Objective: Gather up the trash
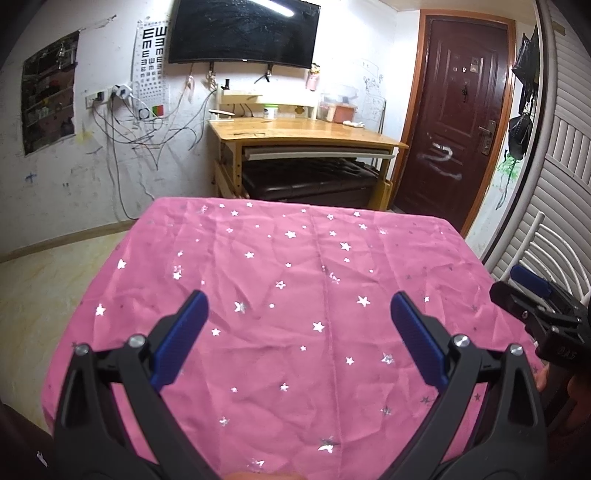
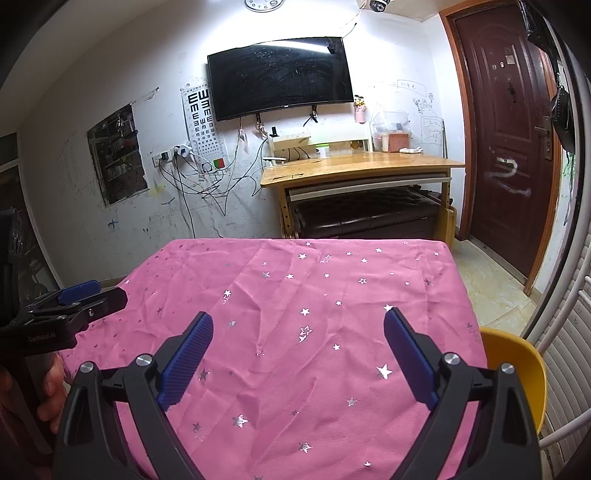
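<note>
A table covered by a pink cloth with silver stars (image 1: 295, 280) fills the foreground of both views (image 2: 295, 295). No trash shows on it in either view. My left gripper (image 1: 299, 306) is open and empty, held above the near part of the cloth. My right gripper (image 2: 299, 325) is open and empty, also above the cloth. The right gripper shows at the right edge of the left wrist view (image 1: 532, 295). The left gripper shows at the left edge of the right wrist view (image 2: 85, 295).
A wooden desk (image 1: 306, 133) with a dark bench (image 1: 310, 181) under it stands behind the table. A wall TV (image 1: 243, 33), hanging cables (image 1: 122, 125) and a brown door (image 1: 461, 110) lie beyond. A yellow chair (image 2: 517, 369) stands at the table's right side.
</note>
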`<state>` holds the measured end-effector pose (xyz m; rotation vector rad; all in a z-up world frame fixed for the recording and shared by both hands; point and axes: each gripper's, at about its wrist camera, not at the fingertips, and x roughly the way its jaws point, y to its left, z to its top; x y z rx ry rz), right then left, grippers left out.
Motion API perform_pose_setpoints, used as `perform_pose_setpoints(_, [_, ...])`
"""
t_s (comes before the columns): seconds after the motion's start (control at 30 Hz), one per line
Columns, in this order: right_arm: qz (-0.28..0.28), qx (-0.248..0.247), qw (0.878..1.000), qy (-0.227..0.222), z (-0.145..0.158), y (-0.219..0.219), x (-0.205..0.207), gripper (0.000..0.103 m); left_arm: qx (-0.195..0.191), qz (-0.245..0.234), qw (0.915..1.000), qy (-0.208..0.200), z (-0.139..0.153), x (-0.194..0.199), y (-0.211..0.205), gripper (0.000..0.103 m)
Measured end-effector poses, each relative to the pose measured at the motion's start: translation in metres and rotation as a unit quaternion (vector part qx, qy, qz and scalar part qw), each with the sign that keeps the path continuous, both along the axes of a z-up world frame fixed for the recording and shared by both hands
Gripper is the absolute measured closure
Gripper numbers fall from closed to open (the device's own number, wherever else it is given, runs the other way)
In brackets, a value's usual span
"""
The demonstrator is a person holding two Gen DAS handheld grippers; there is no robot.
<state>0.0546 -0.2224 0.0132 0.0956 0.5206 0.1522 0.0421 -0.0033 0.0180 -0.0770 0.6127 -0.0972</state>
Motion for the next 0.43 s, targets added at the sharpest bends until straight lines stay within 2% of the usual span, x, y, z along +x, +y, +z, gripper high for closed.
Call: perform_pose_setpoints(0.43, [0.001,0.000,1.000,0.002,0.0003,-0.0001,-0.0001,0.015,-0.002,0.002,1.0000,0.005,-0.0019,0.0027,0.0012,0.008])
